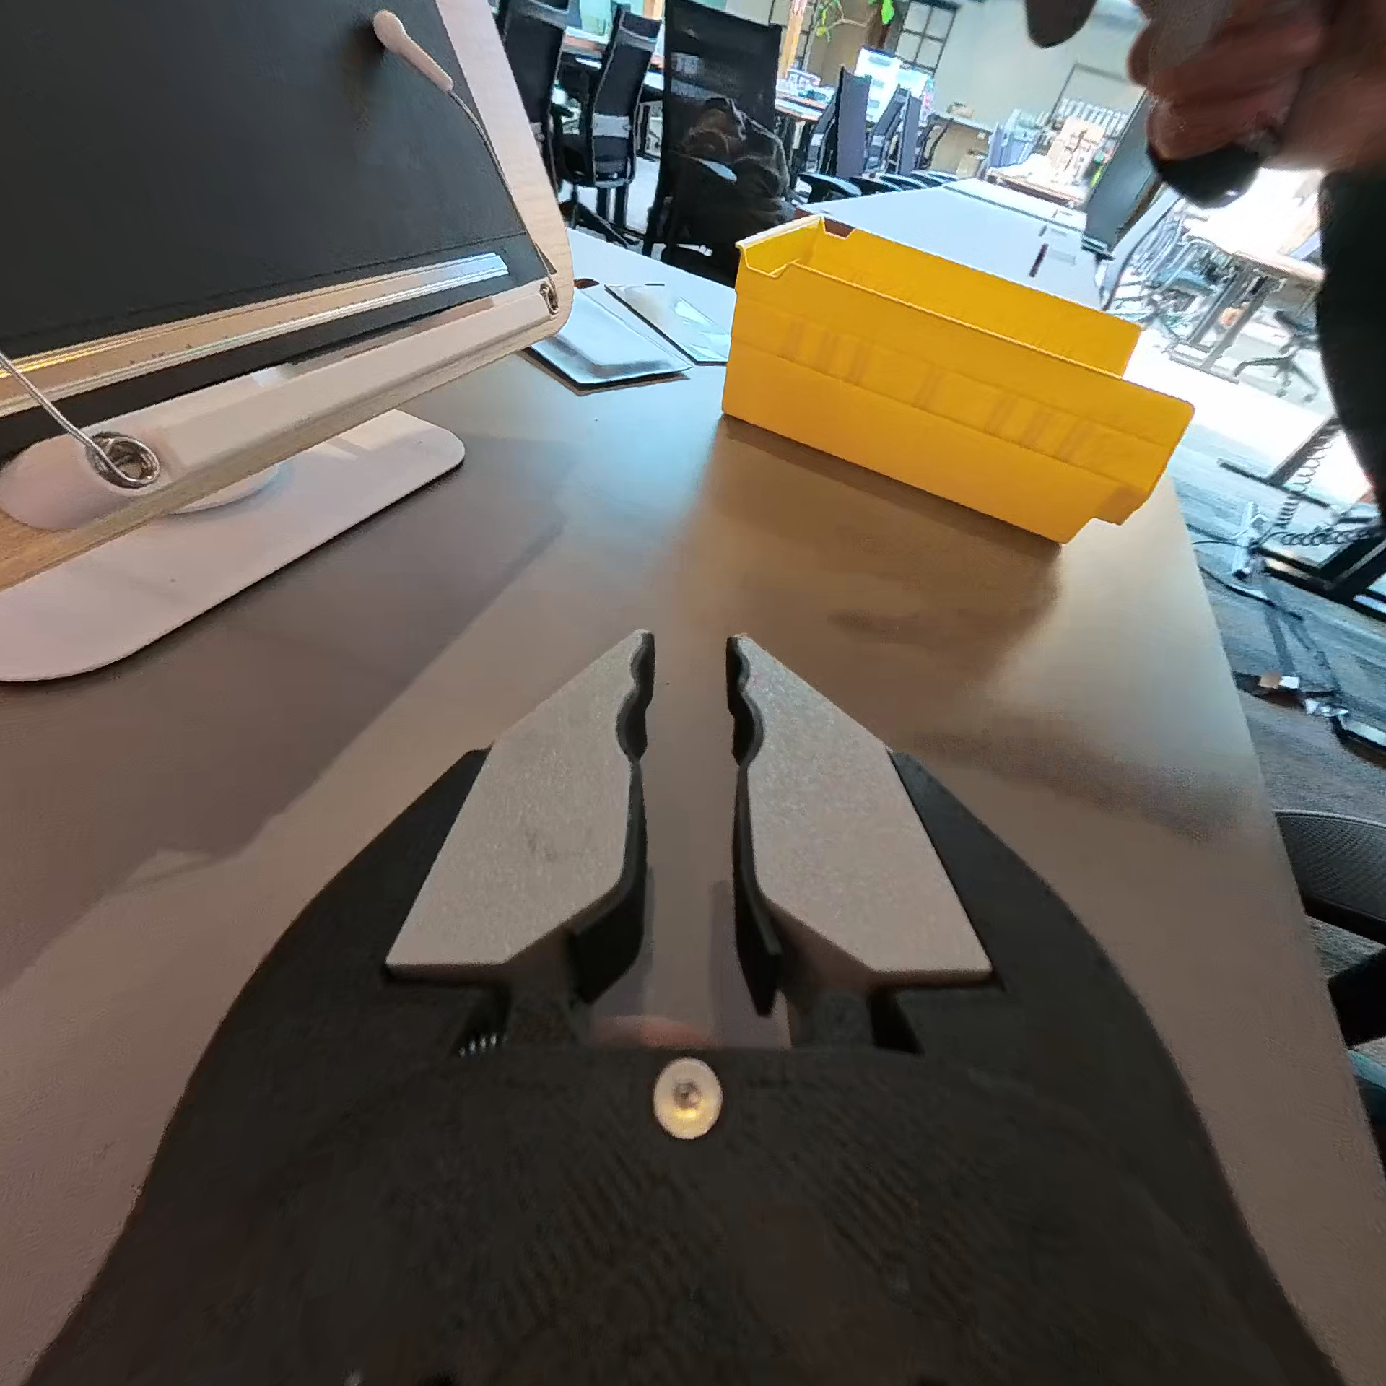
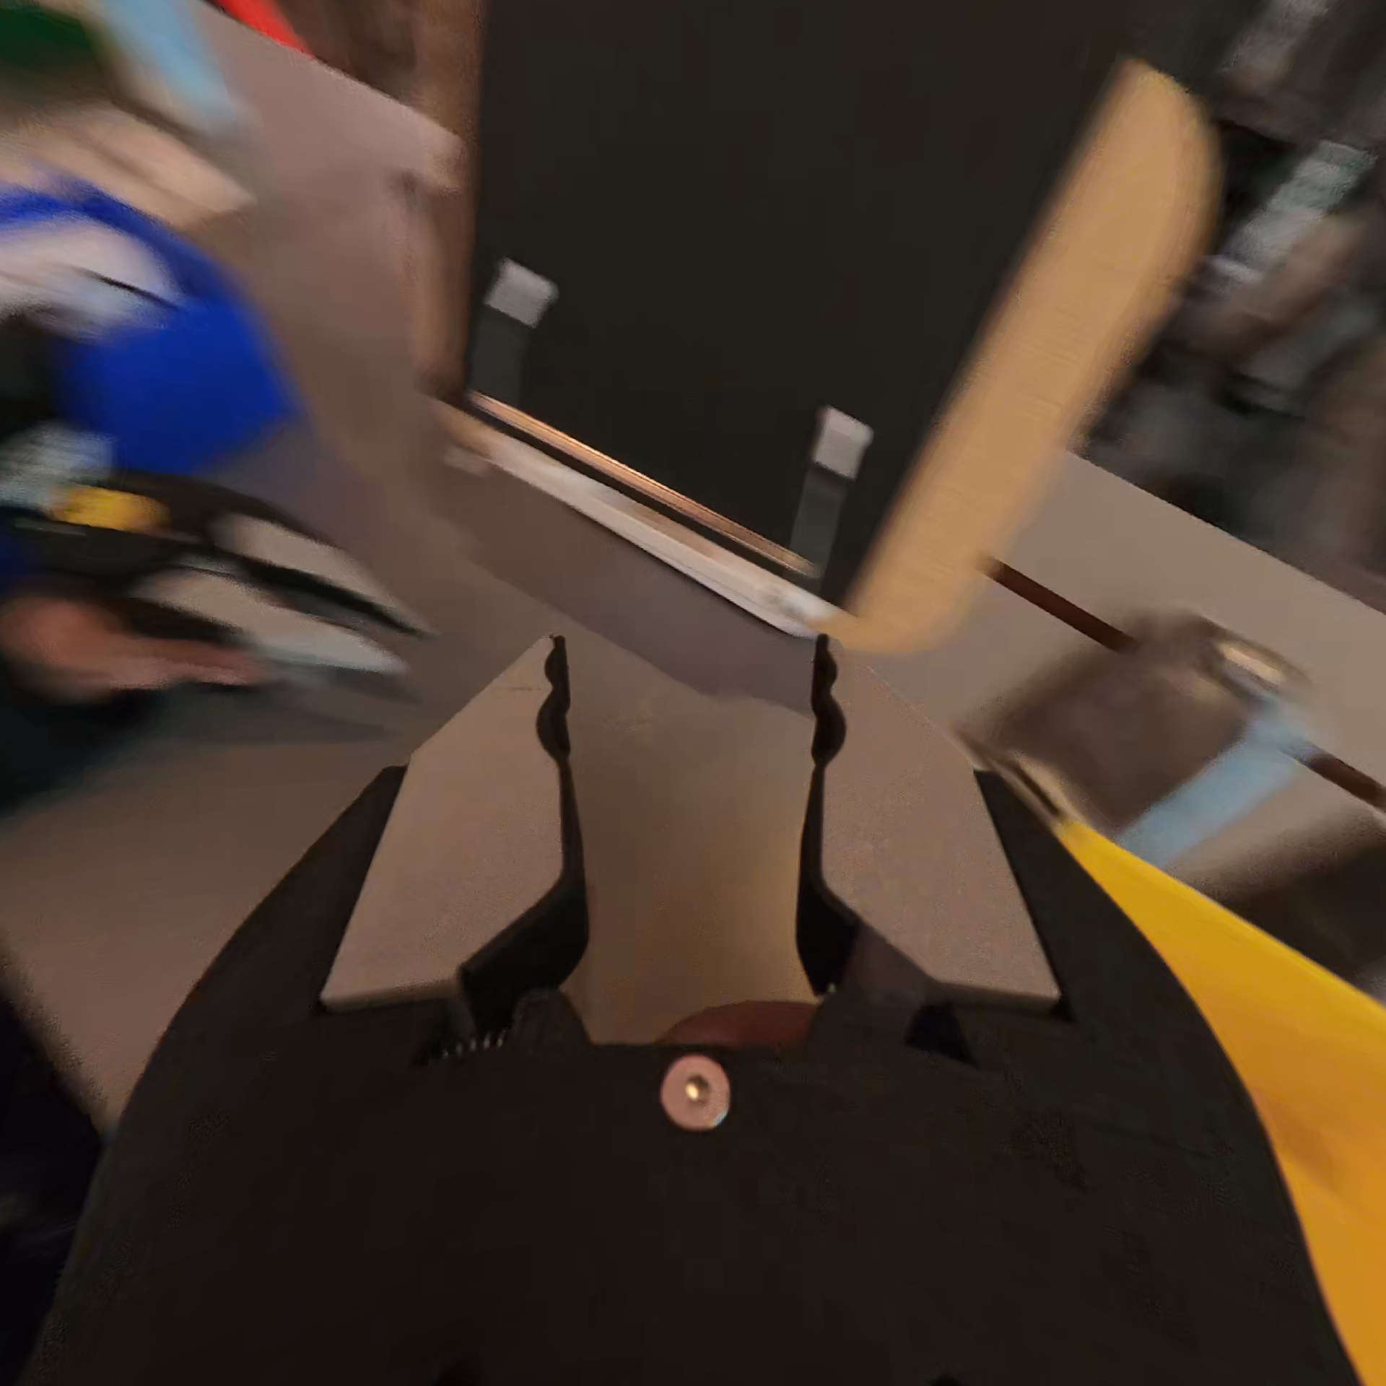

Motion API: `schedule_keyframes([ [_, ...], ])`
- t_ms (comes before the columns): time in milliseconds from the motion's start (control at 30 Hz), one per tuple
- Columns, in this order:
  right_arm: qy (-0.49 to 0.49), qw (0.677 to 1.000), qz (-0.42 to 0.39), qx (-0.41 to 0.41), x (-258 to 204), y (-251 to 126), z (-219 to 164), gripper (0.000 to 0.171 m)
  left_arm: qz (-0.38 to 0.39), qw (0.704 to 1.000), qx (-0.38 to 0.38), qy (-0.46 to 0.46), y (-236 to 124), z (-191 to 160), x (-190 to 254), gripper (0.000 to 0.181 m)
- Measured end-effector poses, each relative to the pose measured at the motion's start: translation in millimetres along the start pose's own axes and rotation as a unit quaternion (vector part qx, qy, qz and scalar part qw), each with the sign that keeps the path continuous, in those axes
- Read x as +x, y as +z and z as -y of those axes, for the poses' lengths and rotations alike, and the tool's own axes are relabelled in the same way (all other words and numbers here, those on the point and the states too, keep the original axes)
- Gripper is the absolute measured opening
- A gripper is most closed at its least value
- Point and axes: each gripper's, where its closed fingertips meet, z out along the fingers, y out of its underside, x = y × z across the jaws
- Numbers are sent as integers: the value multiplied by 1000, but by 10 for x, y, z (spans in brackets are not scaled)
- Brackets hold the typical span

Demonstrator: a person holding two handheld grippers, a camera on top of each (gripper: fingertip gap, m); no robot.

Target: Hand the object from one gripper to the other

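Observation:
My left gripper hovers low over the dark table. Its jaws are a small gap apart with nothing between them. My right gripper is wide open and empty; its view is heavily motion-blurred. In that view the left gripper, with a blue body and a hand on it, shows at the left. Flat silver pouches lie on the table behind the left gripper's reach, and one pouch shows blurred at the right of the right wrist view. Neither gripper touches them.
A yellow plastic bin stands ahead and to the right, and its edge shows at the lower right of the right wrist view. A dark screen on a white stand fills the left. A hand is at top right. The table edge runs along the right. About 20 cm separates my left fingertips from my right.

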Motion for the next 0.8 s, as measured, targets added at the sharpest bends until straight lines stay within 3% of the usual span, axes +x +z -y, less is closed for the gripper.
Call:
schedule_keyframes([
  [100, -7, 971, 196, 137, -993, 126, 299, 64, 6, 1000, 2, 7, -8, 5, -16, 16],
  [167, -2, 947, 259, 193, -1350, 254, 299, 65, 8, 1000, 5, 4, -15, 12, -29, 16],
  [367, -8, 964, 205, 168, -1370, 1188, -234, 62, 22, 1000, 5, 3, -34, 14, -93, 14],
  [467, -26, 976, 174, 126, -1283, 1412, -459, 44, 27, 1000, -4, 8, -17, -10, -96, 14],
  [567, -51, 986, 135, 85, -1193, 1495, -624, 55, 29, 999, -21, 17, 17, -55, -81, 13],
  [800, 19, 976, 174, 130, -1216, 1302, -455, 49, 37, 999, -4, -7, -18, -13, -152, 13],
])
